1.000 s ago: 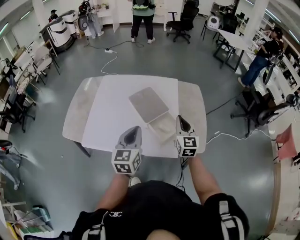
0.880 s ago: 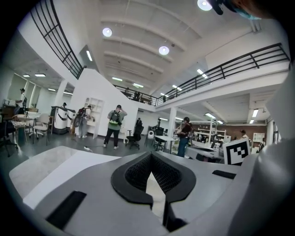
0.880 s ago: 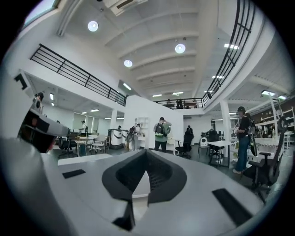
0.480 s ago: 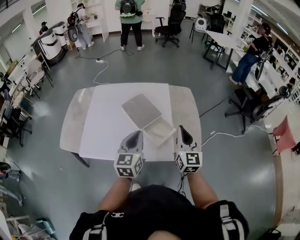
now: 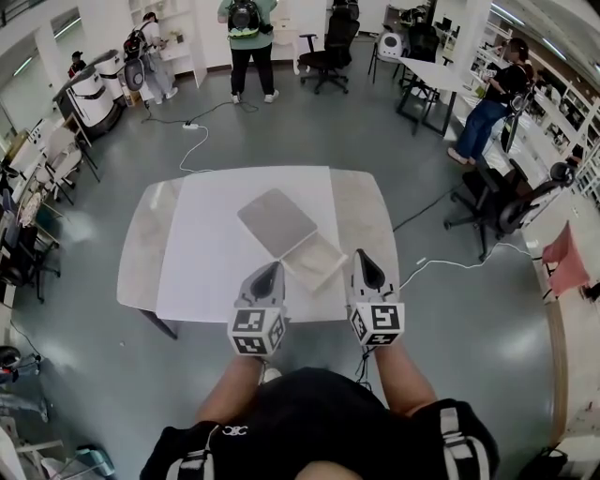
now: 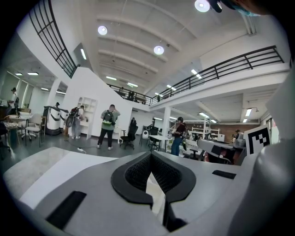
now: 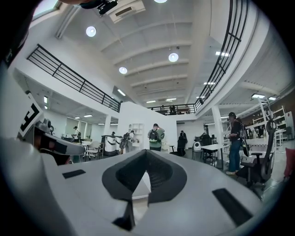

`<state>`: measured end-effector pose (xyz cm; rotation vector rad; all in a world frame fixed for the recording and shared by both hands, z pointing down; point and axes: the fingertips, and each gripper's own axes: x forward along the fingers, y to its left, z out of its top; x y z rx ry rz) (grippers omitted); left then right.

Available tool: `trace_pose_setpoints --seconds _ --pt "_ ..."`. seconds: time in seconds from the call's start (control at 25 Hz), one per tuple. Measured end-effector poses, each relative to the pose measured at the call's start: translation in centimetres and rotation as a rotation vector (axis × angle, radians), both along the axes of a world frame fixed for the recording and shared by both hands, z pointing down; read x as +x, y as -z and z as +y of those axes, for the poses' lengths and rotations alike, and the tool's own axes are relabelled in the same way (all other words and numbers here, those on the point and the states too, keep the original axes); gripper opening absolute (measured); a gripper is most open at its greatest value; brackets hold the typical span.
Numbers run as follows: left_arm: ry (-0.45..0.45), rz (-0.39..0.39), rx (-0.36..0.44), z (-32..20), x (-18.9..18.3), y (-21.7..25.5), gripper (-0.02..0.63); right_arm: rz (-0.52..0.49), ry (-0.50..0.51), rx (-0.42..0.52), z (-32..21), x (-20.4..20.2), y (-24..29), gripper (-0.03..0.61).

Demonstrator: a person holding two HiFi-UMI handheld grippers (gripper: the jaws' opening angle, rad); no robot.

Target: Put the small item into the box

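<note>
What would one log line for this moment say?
left gripper: shut, empty | right gripper: shut, empty | box: open, on table

head view: is set high over the table (image 5: 216, 244), faced steeply down, whole tabletop taken in | left gripper view: is carried on the left gripper (image 5: 271, 270), low at the table's near edge, faced across the hall, ceiling included | right gripper view: is carried on the right gripper (image 5: 362, 255), set alike | shared by all: standing person with backpack (image 5: 246, 28)

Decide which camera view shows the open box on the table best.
The head view: it looks down on the whole box, its lid laid open, on the table. Both gripper views look level across the room; only a pale sliver shows low in each, too little to identify.
</note>
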<state>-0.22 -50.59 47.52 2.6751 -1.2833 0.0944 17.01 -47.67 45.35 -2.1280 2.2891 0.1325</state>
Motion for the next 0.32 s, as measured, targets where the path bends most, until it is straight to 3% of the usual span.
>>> trace_pose_setpoints --seconds 0.32 --pt "0.0 -0.001 0.008 -0.04 -0.53 0.3 0.005 -0.012 -0.006 -0.001 -0.23 -0.02 0.25 0.012"
